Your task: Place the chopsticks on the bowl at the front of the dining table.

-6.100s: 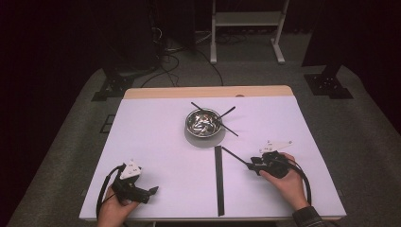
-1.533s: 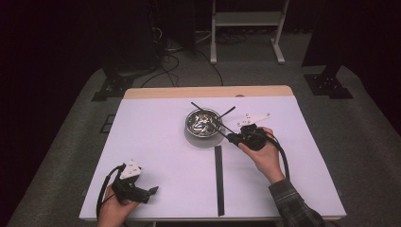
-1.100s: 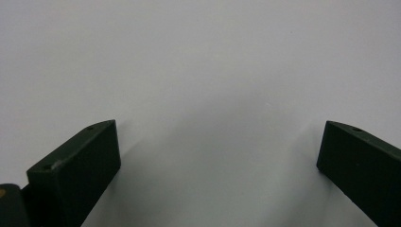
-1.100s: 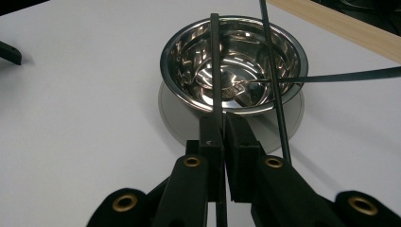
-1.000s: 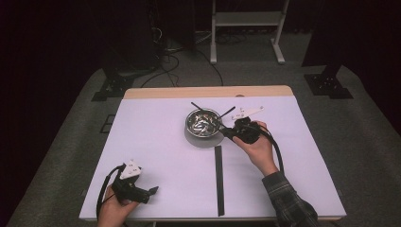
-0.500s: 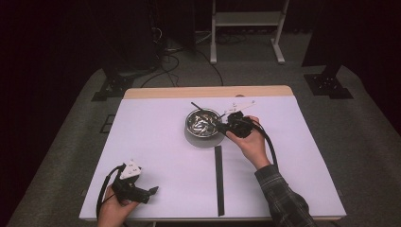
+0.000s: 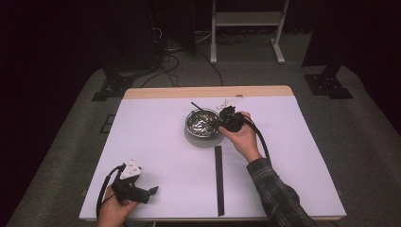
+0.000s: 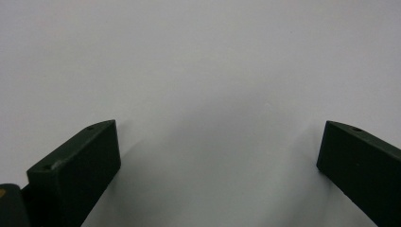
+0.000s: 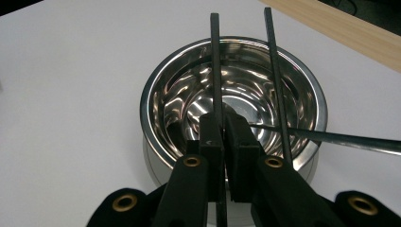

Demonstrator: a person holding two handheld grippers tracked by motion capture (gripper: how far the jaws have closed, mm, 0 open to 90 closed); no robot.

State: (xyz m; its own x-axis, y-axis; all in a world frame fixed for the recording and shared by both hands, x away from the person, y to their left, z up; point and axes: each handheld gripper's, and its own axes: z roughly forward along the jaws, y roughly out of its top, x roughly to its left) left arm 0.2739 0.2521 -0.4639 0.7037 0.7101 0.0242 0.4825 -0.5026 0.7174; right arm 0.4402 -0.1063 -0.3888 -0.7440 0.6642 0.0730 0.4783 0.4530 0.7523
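right gripper (image 9: 222, 124) jaws clamped on a thin black stick (image 9: 214, 61) that runs out ahead of the fingertips over the steel bowl (image 9: 156, 94); left gripper (image 8: 217, 156) jaws wide apart, nothing between, on white table (image 8: 198, 56)

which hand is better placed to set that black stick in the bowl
The right. Its tool is already shut on a black stick directly over the steel bowl, where other sticks lie across the rim. The left tool rests open at the table's near left corner, holding nothing and far from the bowl.
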